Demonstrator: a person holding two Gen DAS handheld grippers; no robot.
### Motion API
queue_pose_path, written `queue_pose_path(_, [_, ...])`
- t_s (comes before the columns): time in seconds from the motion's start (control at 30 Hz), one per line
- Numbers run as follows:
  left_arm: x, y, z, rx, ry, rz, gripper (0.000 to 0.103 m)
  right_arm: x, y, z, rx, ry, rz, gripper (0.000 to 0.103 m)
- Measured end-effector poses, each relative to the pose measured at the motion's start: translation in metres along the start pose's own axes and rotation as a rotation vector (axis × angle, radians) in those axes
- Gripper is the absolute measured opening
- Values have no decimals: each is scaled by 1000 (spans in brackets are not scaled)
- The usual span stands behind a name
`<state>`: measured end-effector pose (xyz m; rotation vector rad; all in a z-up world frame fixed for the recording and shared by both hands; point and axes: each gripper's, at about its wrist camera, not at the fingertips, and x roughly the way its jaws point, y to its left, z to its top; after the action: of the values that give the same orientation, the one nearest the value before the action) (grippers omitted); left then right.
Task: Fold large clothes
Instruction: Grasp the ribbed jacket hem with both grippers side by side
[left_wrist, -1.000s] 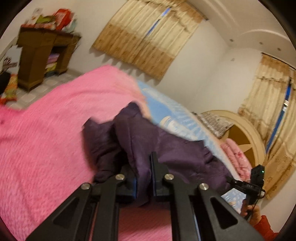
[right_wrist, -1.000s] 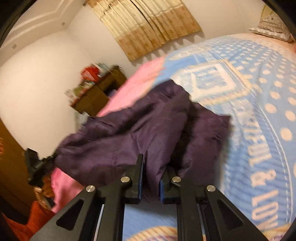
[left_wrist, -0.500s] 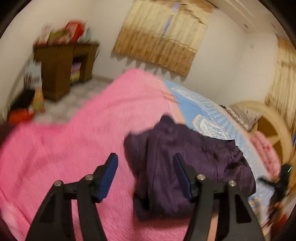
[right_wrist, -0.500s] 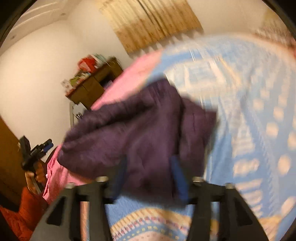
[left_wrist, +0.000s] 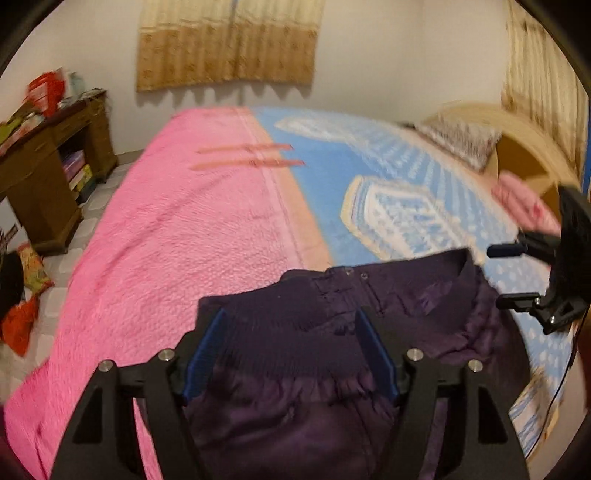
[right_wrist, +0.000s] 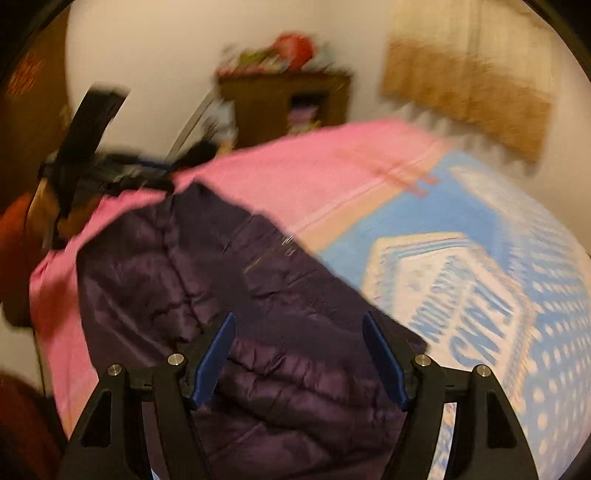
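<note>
above purple jacket (left_wrist: 295, 369), fingers (left_wrist: 207, 354) wide apart

pink textured bedspread (left_wrist: 177, 236) | blue-and-white patterned blanket (left_wrist: 399, 206) beside it | brown wooden cabinet (left_wrist: 40, 177) by wall | tan curtain (left_wrist: 229, 40)

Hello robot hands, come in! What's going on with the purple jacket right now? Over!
Left gripper and right gripper: open, nothing held. Purple jacket lies bunched on the bed, across the pink and blue covers. Nothing in the way.
</note>
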<state>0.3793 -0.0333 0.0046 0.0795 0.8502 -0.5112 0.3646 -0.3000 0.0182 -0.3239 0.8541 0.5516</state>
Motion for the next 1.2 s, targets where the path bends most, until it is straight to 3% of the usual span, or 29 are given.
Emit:
queue_pose_path(0.07, [14, -1, 0, 22, 63, -12, 74, 21, -6, 0, -32, 83, 23, 72])
queue_pose_path(0.17, [38, 7, -10, -6, 165, 29, 74, 58, -12, -15, -34, 251, 59, 72])
queue_pose_path(0.2, [44, 11, -14, -24, 194, 39, 74, 67, -10, -23, -45, 280, 60, 72])
queue_pose_path(0.27, [53, 16, -25, -50, 209, 40, 74, 67, 0, -35, -92, 244, 31, 72])
queue_pose_path(0.3, [53, 16, -28, -42, 203, 45, 67, 64, 4, -38, -104, 223, 5, 67])
queue_pose_path(0.33, [52, 14, -33, -20, 188, 60, 48, 61, 6, -41, -90, 211, -3, 61])
queue_pose_path(0.37, [50, 10, -37, 8, 173, 61, 39, 58, 7, -43, -76, 198, -7, 49])
queue_pose_path(0.4, [47, 6, -38, 24, 161, 59, 14, 53, 10, -46, -59, 178, -17, 43])
queue_pose_path(0.43, [42, 3, -41, 39, 145, 73, 11, 50, 15, -47, -56, 166, -45, 41])
queue_pose_path(0.53, [22, 0, -38, 43, 78, 82, 10, 30, 26, -44, -45, 99, -120, 23])
queue_pose_path(0.57, [12, 2, -35, 23, 44, 66, 10, 19, 24, -40, -28, 55, -149, 9])
queue_pose_path(0.63, [-9, 12, -23, -46, -33, 48, 10, -1, 12, -32, 45, -20, -195, 9])
queue_pose_path(0.77, [-26, 40, 0, -200, -133, 44, 10, -8, -12, -20, 152, -74, -222, 9])
queue_pose_path(0.83, [-21, 44, 5, -218, -140, 52, 10, -10, -8, -20, 143, -102, -206, 9])
queue_pose_path(0.9, [-9, 41, 7, -197, -133, 103, 10, -1, -4, -16, 118, -80, -280, 9])
queue_pose_path(1.07, [41, 42, 12, -205, -117, 237, 10, 38, -29, -8, 229, -39, -410, 9])
queue_pose_path(1.13, [68, 48, 3, -209, -75, 295, 10, 74, -44, -20, 280, 24, -417, 9])
queue_pose_path(1.2, [101, 60, -12, -247, 45, 315, 6, 102, -64, -41, 384, 56, -384, 8])
